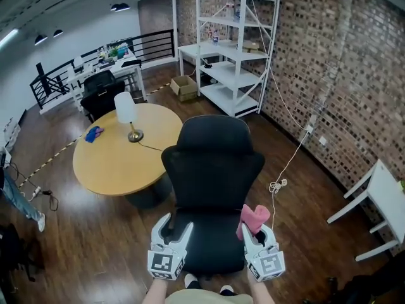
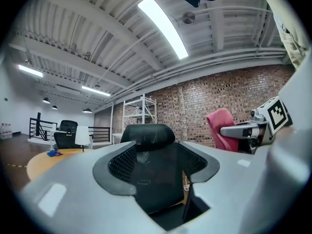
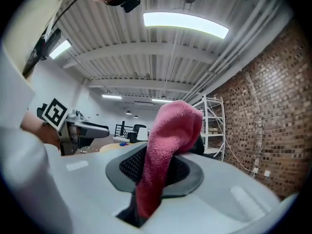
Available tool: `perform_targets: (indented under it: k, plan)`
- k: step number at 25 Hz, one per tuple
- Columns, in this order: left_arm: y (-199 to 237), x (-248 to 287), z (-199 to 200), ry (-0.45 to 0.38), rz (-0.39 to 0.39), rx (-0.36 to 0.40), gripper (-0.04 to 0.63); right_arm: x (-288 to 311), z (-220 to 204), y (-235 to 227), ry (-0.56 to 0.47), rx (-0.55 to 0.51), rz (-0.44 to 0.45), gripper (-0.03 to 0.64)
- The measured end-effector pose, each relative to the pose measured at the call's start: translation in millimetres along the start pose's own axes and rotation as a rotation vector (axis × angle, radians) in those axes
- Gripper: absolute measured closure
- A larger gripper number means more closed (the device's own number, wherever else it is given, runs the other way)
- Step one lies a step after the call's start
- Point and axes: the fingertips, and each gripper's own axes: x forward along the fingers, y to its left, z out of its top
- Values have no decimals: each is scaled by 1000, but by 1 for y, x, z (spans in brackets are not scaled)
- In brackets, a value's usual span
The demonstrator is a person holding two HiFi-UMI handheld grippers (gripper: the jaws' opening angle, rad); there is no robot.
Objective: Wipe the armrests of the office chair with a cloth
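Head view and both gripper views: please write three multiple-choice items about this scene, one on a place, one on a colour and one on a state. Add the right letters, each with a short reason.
1. Where does the white lamp stand?
A. On the round table
B. On the white shelf
C. On the chair seat

2. What colour is the cloth in the right gripper?
A. Blue
B. Yellow
C. Pink

3. How do the jaws of the left gripper stand?
A. Shut on the cloth
B. Open, holding nothing
C. Shut on the lamp

Right letters:
1 A: in the head view, the lamp's base rests on the wooden top.
2 C: the cloth clamped between the right jaws is pink.
3 B: the left gripper view shows the jaws apart, with nothing between them.
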Motion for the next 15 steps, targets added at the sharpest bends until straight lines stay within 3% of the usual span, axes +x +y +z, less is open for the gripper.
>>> perform_targets:
  k: [5,11,15]
  plan:
    - [-51,-11,21,-75,9,-97,327,-33,6,-9,-6,6,80,551]
    - [-99,-28,5,-47,35,-75,310,-65,-16,-13,18,41,170,551]
    - [-102,-43,-5,-11,73,-88,308,-73,-22,-10,35,82,201,551]
